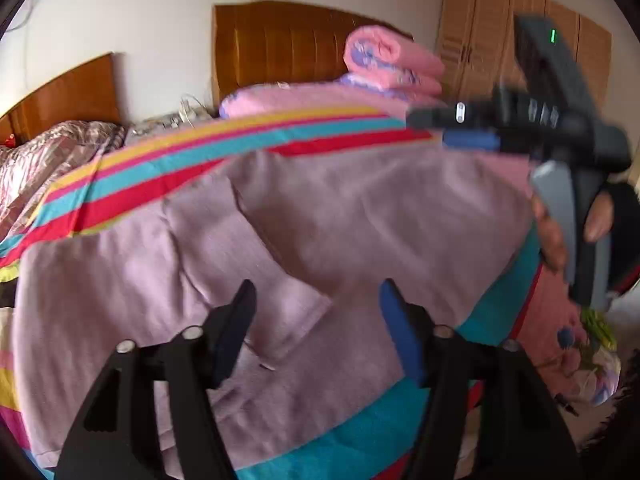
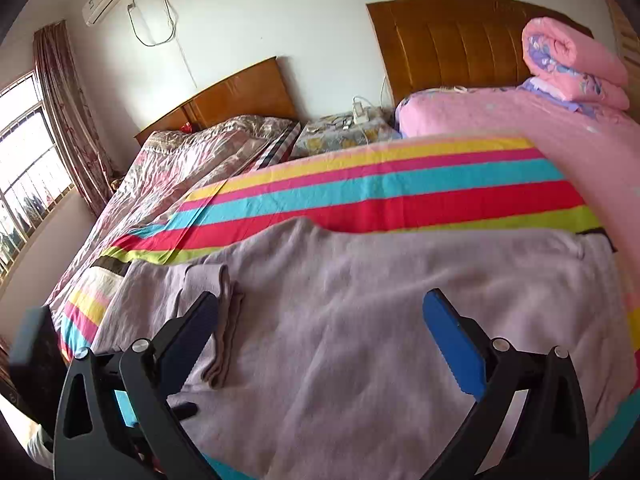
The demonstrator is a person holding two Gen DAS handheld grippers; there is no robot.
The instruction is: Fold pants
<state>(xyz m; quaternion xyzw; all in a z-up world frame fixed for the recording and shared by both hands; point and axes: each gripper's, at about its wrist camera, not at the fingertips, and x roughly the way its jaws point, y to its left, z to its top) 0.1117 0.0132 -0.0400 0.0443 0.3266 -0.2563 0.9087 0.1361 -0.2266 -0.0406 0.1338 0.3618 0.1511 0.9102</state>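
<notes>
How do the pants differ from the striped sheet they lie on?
1. The pants are plain mauve; the sheet has yellow, pink, teal and red stripes.
2. The pants are creased, with a folded-over edge at the left of the right wrist view; the sheet lies smoother.
3. The pants cover only the sheet's near part; the sheet runs past them on the far side.
Both lie spread on the same bed.

One pants [image 2: 360,300], two beds [image 2: 400,184], two tools [image 2: 320,328].
</notes>
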